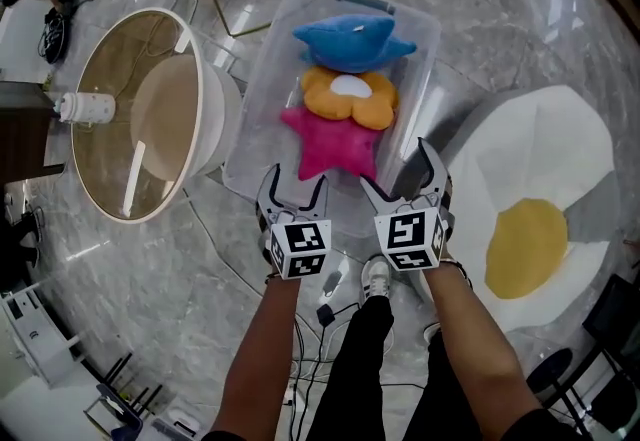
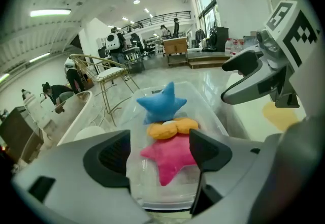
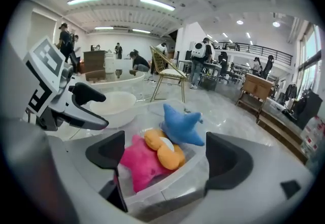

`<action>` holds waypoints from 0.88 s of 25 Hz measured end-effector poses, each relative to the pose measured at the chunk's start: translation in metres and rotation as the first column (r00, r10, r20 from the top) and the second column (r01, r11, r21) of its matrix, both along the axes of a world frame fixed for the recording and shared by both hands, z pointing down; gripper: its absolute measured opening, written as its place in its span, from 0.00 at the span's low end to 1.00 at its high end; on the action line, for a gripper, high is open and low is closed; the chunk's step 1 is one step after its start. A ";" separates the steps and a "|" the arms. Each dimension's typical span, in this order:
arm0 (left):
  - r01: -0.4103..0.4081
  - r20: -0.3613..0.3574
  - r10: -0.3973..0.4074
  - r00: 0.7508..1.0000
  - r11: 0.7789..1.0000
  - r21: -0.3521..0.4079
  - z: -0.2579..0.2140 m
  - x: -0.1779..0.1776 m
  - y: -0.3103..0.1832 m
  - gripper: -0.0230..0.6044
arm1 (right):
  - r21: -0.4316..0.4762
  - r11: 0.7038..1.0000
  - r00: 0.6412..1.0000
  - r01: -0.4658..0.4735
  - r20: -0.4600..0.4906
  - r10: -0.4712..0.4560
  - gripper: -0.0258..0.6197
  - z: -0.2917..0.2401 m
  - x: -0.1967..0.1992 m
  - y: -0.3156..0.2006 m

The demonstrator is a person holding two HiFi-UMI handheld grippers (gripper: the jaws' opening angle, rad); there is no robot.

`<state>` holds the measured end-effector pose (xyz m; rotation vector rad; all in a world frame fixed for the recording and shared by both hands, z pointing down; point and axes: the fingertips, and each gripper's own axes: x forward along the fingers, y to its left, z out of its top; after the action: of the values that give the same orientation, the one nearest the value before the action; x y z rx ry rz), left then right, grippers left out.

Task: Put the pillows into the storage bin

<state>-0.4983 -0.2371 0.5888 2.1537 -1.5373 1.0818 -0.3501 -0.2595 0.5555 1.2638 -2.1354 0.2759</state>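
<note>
The storage bin (image 1: 262, 94) holds three pillows; left claw (image 1: 295, 184) and right claw (image 1: 397, 167) both stand jaws apart, with nothing gripped.
The bin stands on the floor (image 1: 150, 269) at frame centre, its long axis running bottom to top in the head view. The pink star pillow (image 1: 335, 141), orange flower pillow (image 1: 350, 97) and blue star pillow (image 1: 352, 39) lie in a row along that axis, pink nearest the claws. The forearms (image 1: 262, 349) rise from the bottom edge, with the claws side by side at the bin's near short end.
</note>
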 end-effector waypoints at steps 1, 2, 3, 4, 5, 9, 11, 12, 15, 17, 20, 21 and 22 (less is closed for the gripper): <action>0.002 -0.005 -0.002 1.000 1.000 0.009 -0.007 0.004 0.006 0.59 | 0.007 1.000 1.000 -0.003 0.010 0.003 0.84 -0.008 0.002 0.005; 0.007 -0.011 -0.007 1.000 1.000 0.020 -0.015 0.008 0.011 0.59 | 0.015 1.000 1.000 -0.002 0.016 0.002 0.84 -0.015 0.005 0.010; 0.015 -0.019 -0.014 1.000 0.999 0.034 -0.024 0.012 0.015 0.59 | 0.023 1.000 1.000 0.001 0.020 -0.002 0.83 -0.023 0.008 0.015; 0.025 -0.027 -0.023 0.999 0.998 0.051 -0.034 0.016 0.018 0.59 | 0.032 0.999 1.000 0.006 0.022 -0.006 0.83 -0.031 0.012 0.019; 0.034 -0.035 -0.031 0.999 0.997 0.069 -0.044 0.021 0.021 0.59 | 0.040 0.999 1.000 0.010 0.024 -0.011 0.82 -0.039 0.016 0.023; 0.053 -0.065 -0.045 0.997 0.990 0.133 -0.089 0.039 0.034 0.59 | 0.060 0.998 0.999 0.019 0.044 -0.022 0.82 -0.077 0.029 0.041; 0.057 -0.074 -0.046 0.996 0.987 0.153 -0.117 0.044 0.046 0.59 | 0.067 0.997 0.998 0.023 0.060 -0.027 0.81 -0.103 0.032 0.055; 0.062 -0.079 -0.050 0.996 0.985 0.159 -0.133 0.046 0.054 0.59 | 0.073 0.997 0.997 0.026 0.069 -0.031 0.81 -0.119 0.033 0.064; 0.088 -0.111 -0.070 0.991 0.982 0.165 -0.189 0.053 0.078 0.58 | 0.090 0.995 0.995 0.032 0.089 -0.040 0.78 -0.176 0.042 0.086; 0.108 -0.132 -0.085 0.988 0.978 0.178 -0.233 0.056 0.092 0.55 | 0.100 0.995 0.994 0.027 0.099 -0.037 0.71 -0.217 0.052 0.099; 0.149 -0.145 -0.117 0.982 0.961 0.233 -0.308 0.055 0.112 0.30 | 0.131 0.991 0.992 -0.003 0.128 -0.014 0.58 -0.286 0.072 0.121; 0.159 -0.142 -0.126 0.982 0.955 0.252 -0.332 0.054 0.119 0.17 | 0.143 0.990 0.989 -0.020 0.148 -0.001 0.52 -0.311 0.080 0.129; 0.162 -0.138 -0.129 0.982 0.950 0.265 -0.355 0.055 0.128 0.10 | 0.151 0.988 0.985 -0.040 0.174 0.014 0.44 -0.335 0.090 0.139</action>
<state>-0.4432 -0.1095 0.2342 2.1881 -1.8489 0.7128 -0.2599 -0.1204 0.2206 1.4023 -2.3260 0.2434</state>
